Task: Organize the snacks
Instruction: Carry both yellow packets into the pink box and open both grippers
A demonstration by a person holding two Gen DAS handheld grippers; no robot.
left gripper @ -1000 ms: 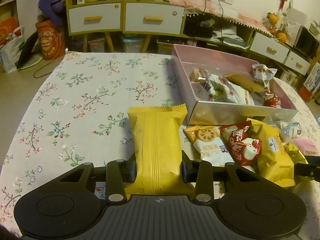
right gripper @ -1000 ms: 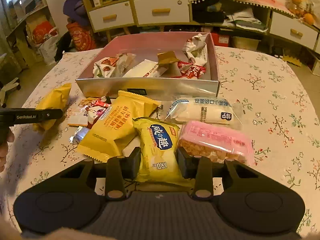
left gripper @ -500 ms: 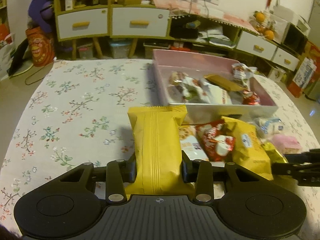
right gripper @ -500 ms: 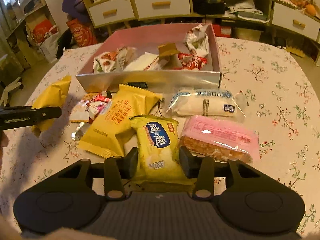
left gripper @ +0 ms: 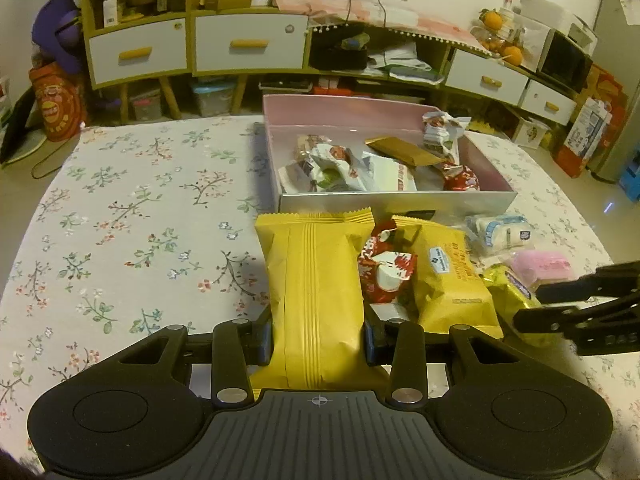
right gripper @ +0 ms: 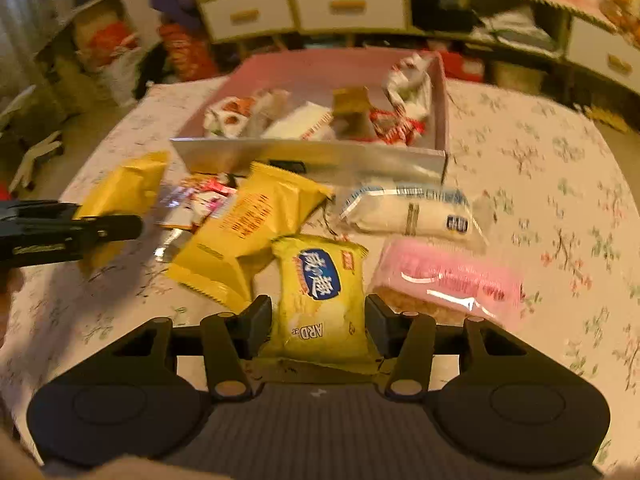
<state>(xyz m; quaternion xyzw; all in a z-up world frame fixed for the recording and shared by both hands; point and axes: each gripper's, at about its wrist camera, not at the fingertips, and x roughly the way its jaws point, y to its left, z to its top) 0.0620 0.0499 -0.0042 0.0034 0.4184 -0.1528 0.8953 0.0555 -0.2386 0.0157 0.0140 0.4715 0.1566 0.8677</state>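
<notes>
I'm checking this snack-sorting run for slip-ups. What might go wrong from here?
1. The right gripper has just been opening around the yellow cracker pack; gaps show at its pads, so lifting now may leave it behind.
2. The left gripper clamps only the plain yellow packet's lower part; it may tilt or slip before reaching the pink box.

- The whole right wrist view is motion-blurred; print on the white packet (right gripper: 404, 212) is unreadable.
- The yellow packet (left gripper: 316, 300) hides snacks behind it.
</notes>
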